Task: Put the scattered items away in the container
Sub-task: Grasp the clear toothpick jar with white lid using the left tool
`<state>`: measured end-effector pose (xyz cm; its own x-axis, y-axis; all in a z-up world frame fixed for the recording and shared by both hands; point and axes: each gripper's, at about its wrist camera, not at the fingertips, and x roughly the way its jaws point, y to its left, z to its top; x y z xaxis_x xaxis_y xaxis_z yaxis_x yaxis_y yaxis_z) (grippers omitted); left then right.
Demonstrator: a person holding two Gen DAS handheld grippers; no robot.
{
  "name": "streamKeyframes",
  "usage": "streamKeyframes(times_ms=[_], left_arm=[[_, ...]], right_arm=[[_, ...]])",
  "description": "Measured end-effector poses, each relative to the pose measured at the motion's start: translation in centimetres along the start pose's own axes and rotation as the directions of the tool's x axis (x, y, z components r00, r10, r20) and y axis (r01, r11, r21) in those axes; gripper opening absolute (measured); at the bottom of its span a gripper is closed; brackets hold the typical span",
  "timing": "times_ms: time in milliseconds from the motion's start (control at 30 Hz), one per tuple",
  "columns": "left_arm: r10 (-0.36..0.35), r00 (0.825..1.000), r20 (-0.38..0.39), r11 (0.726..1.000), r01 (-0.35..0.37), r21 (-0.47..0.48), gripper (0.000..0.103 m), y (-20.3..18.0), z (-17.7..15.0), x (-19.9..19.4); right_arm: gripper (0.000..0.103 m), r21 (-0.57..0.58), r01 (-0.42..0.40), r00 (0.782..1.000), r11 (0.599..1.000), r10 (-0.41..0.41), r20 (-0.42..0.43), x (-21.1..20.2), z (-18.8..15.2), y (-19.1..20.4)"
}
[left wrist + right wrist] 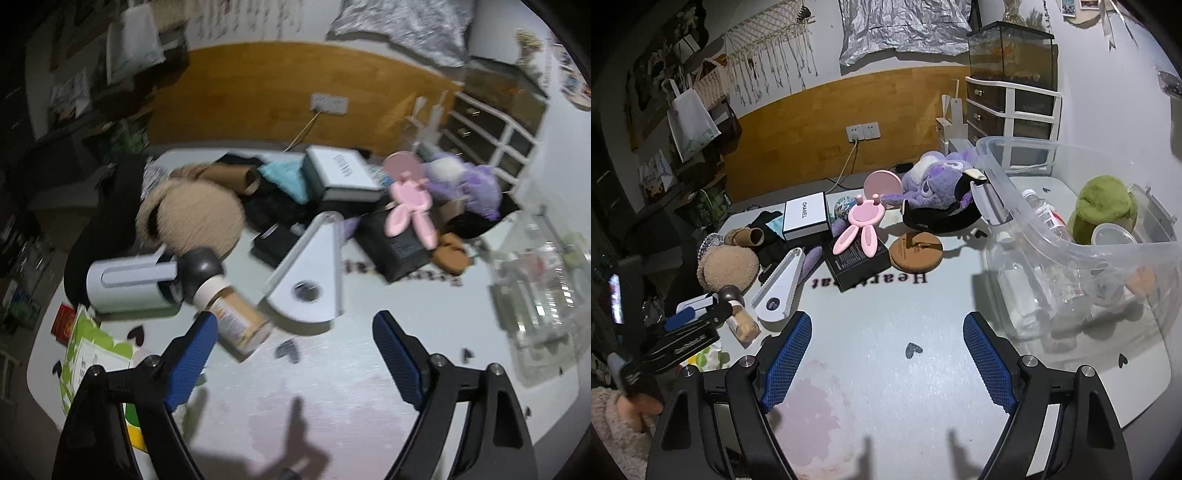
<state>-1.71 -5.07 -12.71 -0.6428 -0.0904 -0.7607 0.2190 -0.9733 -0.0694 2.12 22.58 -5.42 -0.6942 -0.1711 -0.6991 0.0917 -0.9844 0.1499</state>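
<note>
1. Scattered items cover the white table (pixel 886 369); nearest the left gripper (pixel 295 343) lies a tan bottle (pixel 236 321) with a white collar and grey cap, on its side at ten o'clock, just beside the left blue pad (pixel 192 365).
2. That gripper is released, nothing between its pads.
3. The right gripper (pixel 886 347) is released too, over bare table with a small dark heart mark (pixel 913 350) between its pads.
4. At one o'clock of the left gripper lies a white wedge-shaped tool (pixel 310 273); at nine o'clock of the bottle, a white cylinder (pixel 125 284).
5. Farther out: a fluffy beige ball (pixel 727 266), a white box (pixel 806 215), a pink rabbit-eared stand (pixel 862 227), a round brown stand (pixel 916 251), a purple plush toy (pixel 934 184).
6. At three o'clock of the right gripper stands the clear container (pixel 1034 236), holding a green plush (pixel 1104 206) and clear bottles (pixel 1047 214).
</note>
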Motion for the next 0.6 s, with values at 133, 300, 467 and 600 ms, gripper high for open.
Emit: streamKeyframes(times_ms=[133,300,467,600], left_arm=[[0.074,0.995,-0.059,0.996,-0.077,-0.047,0.084,1.7,-0.4,3.3],[0.157,0.981,-0.112,0.984,-0.165,-0.069,0.084,3.2,-0.5,6.6],[0.203,0.968,-0.147,0.974,-0.216,-0.073,0.084,3.8,-0.1,9.0],[0.222,0.961,-0.166,0.969,-0.236,-0.069,0.085,3.7,0.1,10.1]], right_arm=[[0.084,0.002,0.008,1.000,1.000,-0.008,-0.012,0.2,0.0,-0.2],[0.084,0.007,0.017,1.000,1.000,-0.017,-0.013,0.2,0.0,-0.6],[0.084,0.021,0.024,0.999,0.999,-0.024,-0.023,0.4,0.1,-1.2],[0.084,0.024,0.026,0.999,0.999,-0.026,-0.027,0.5,0.2,-1.6]])
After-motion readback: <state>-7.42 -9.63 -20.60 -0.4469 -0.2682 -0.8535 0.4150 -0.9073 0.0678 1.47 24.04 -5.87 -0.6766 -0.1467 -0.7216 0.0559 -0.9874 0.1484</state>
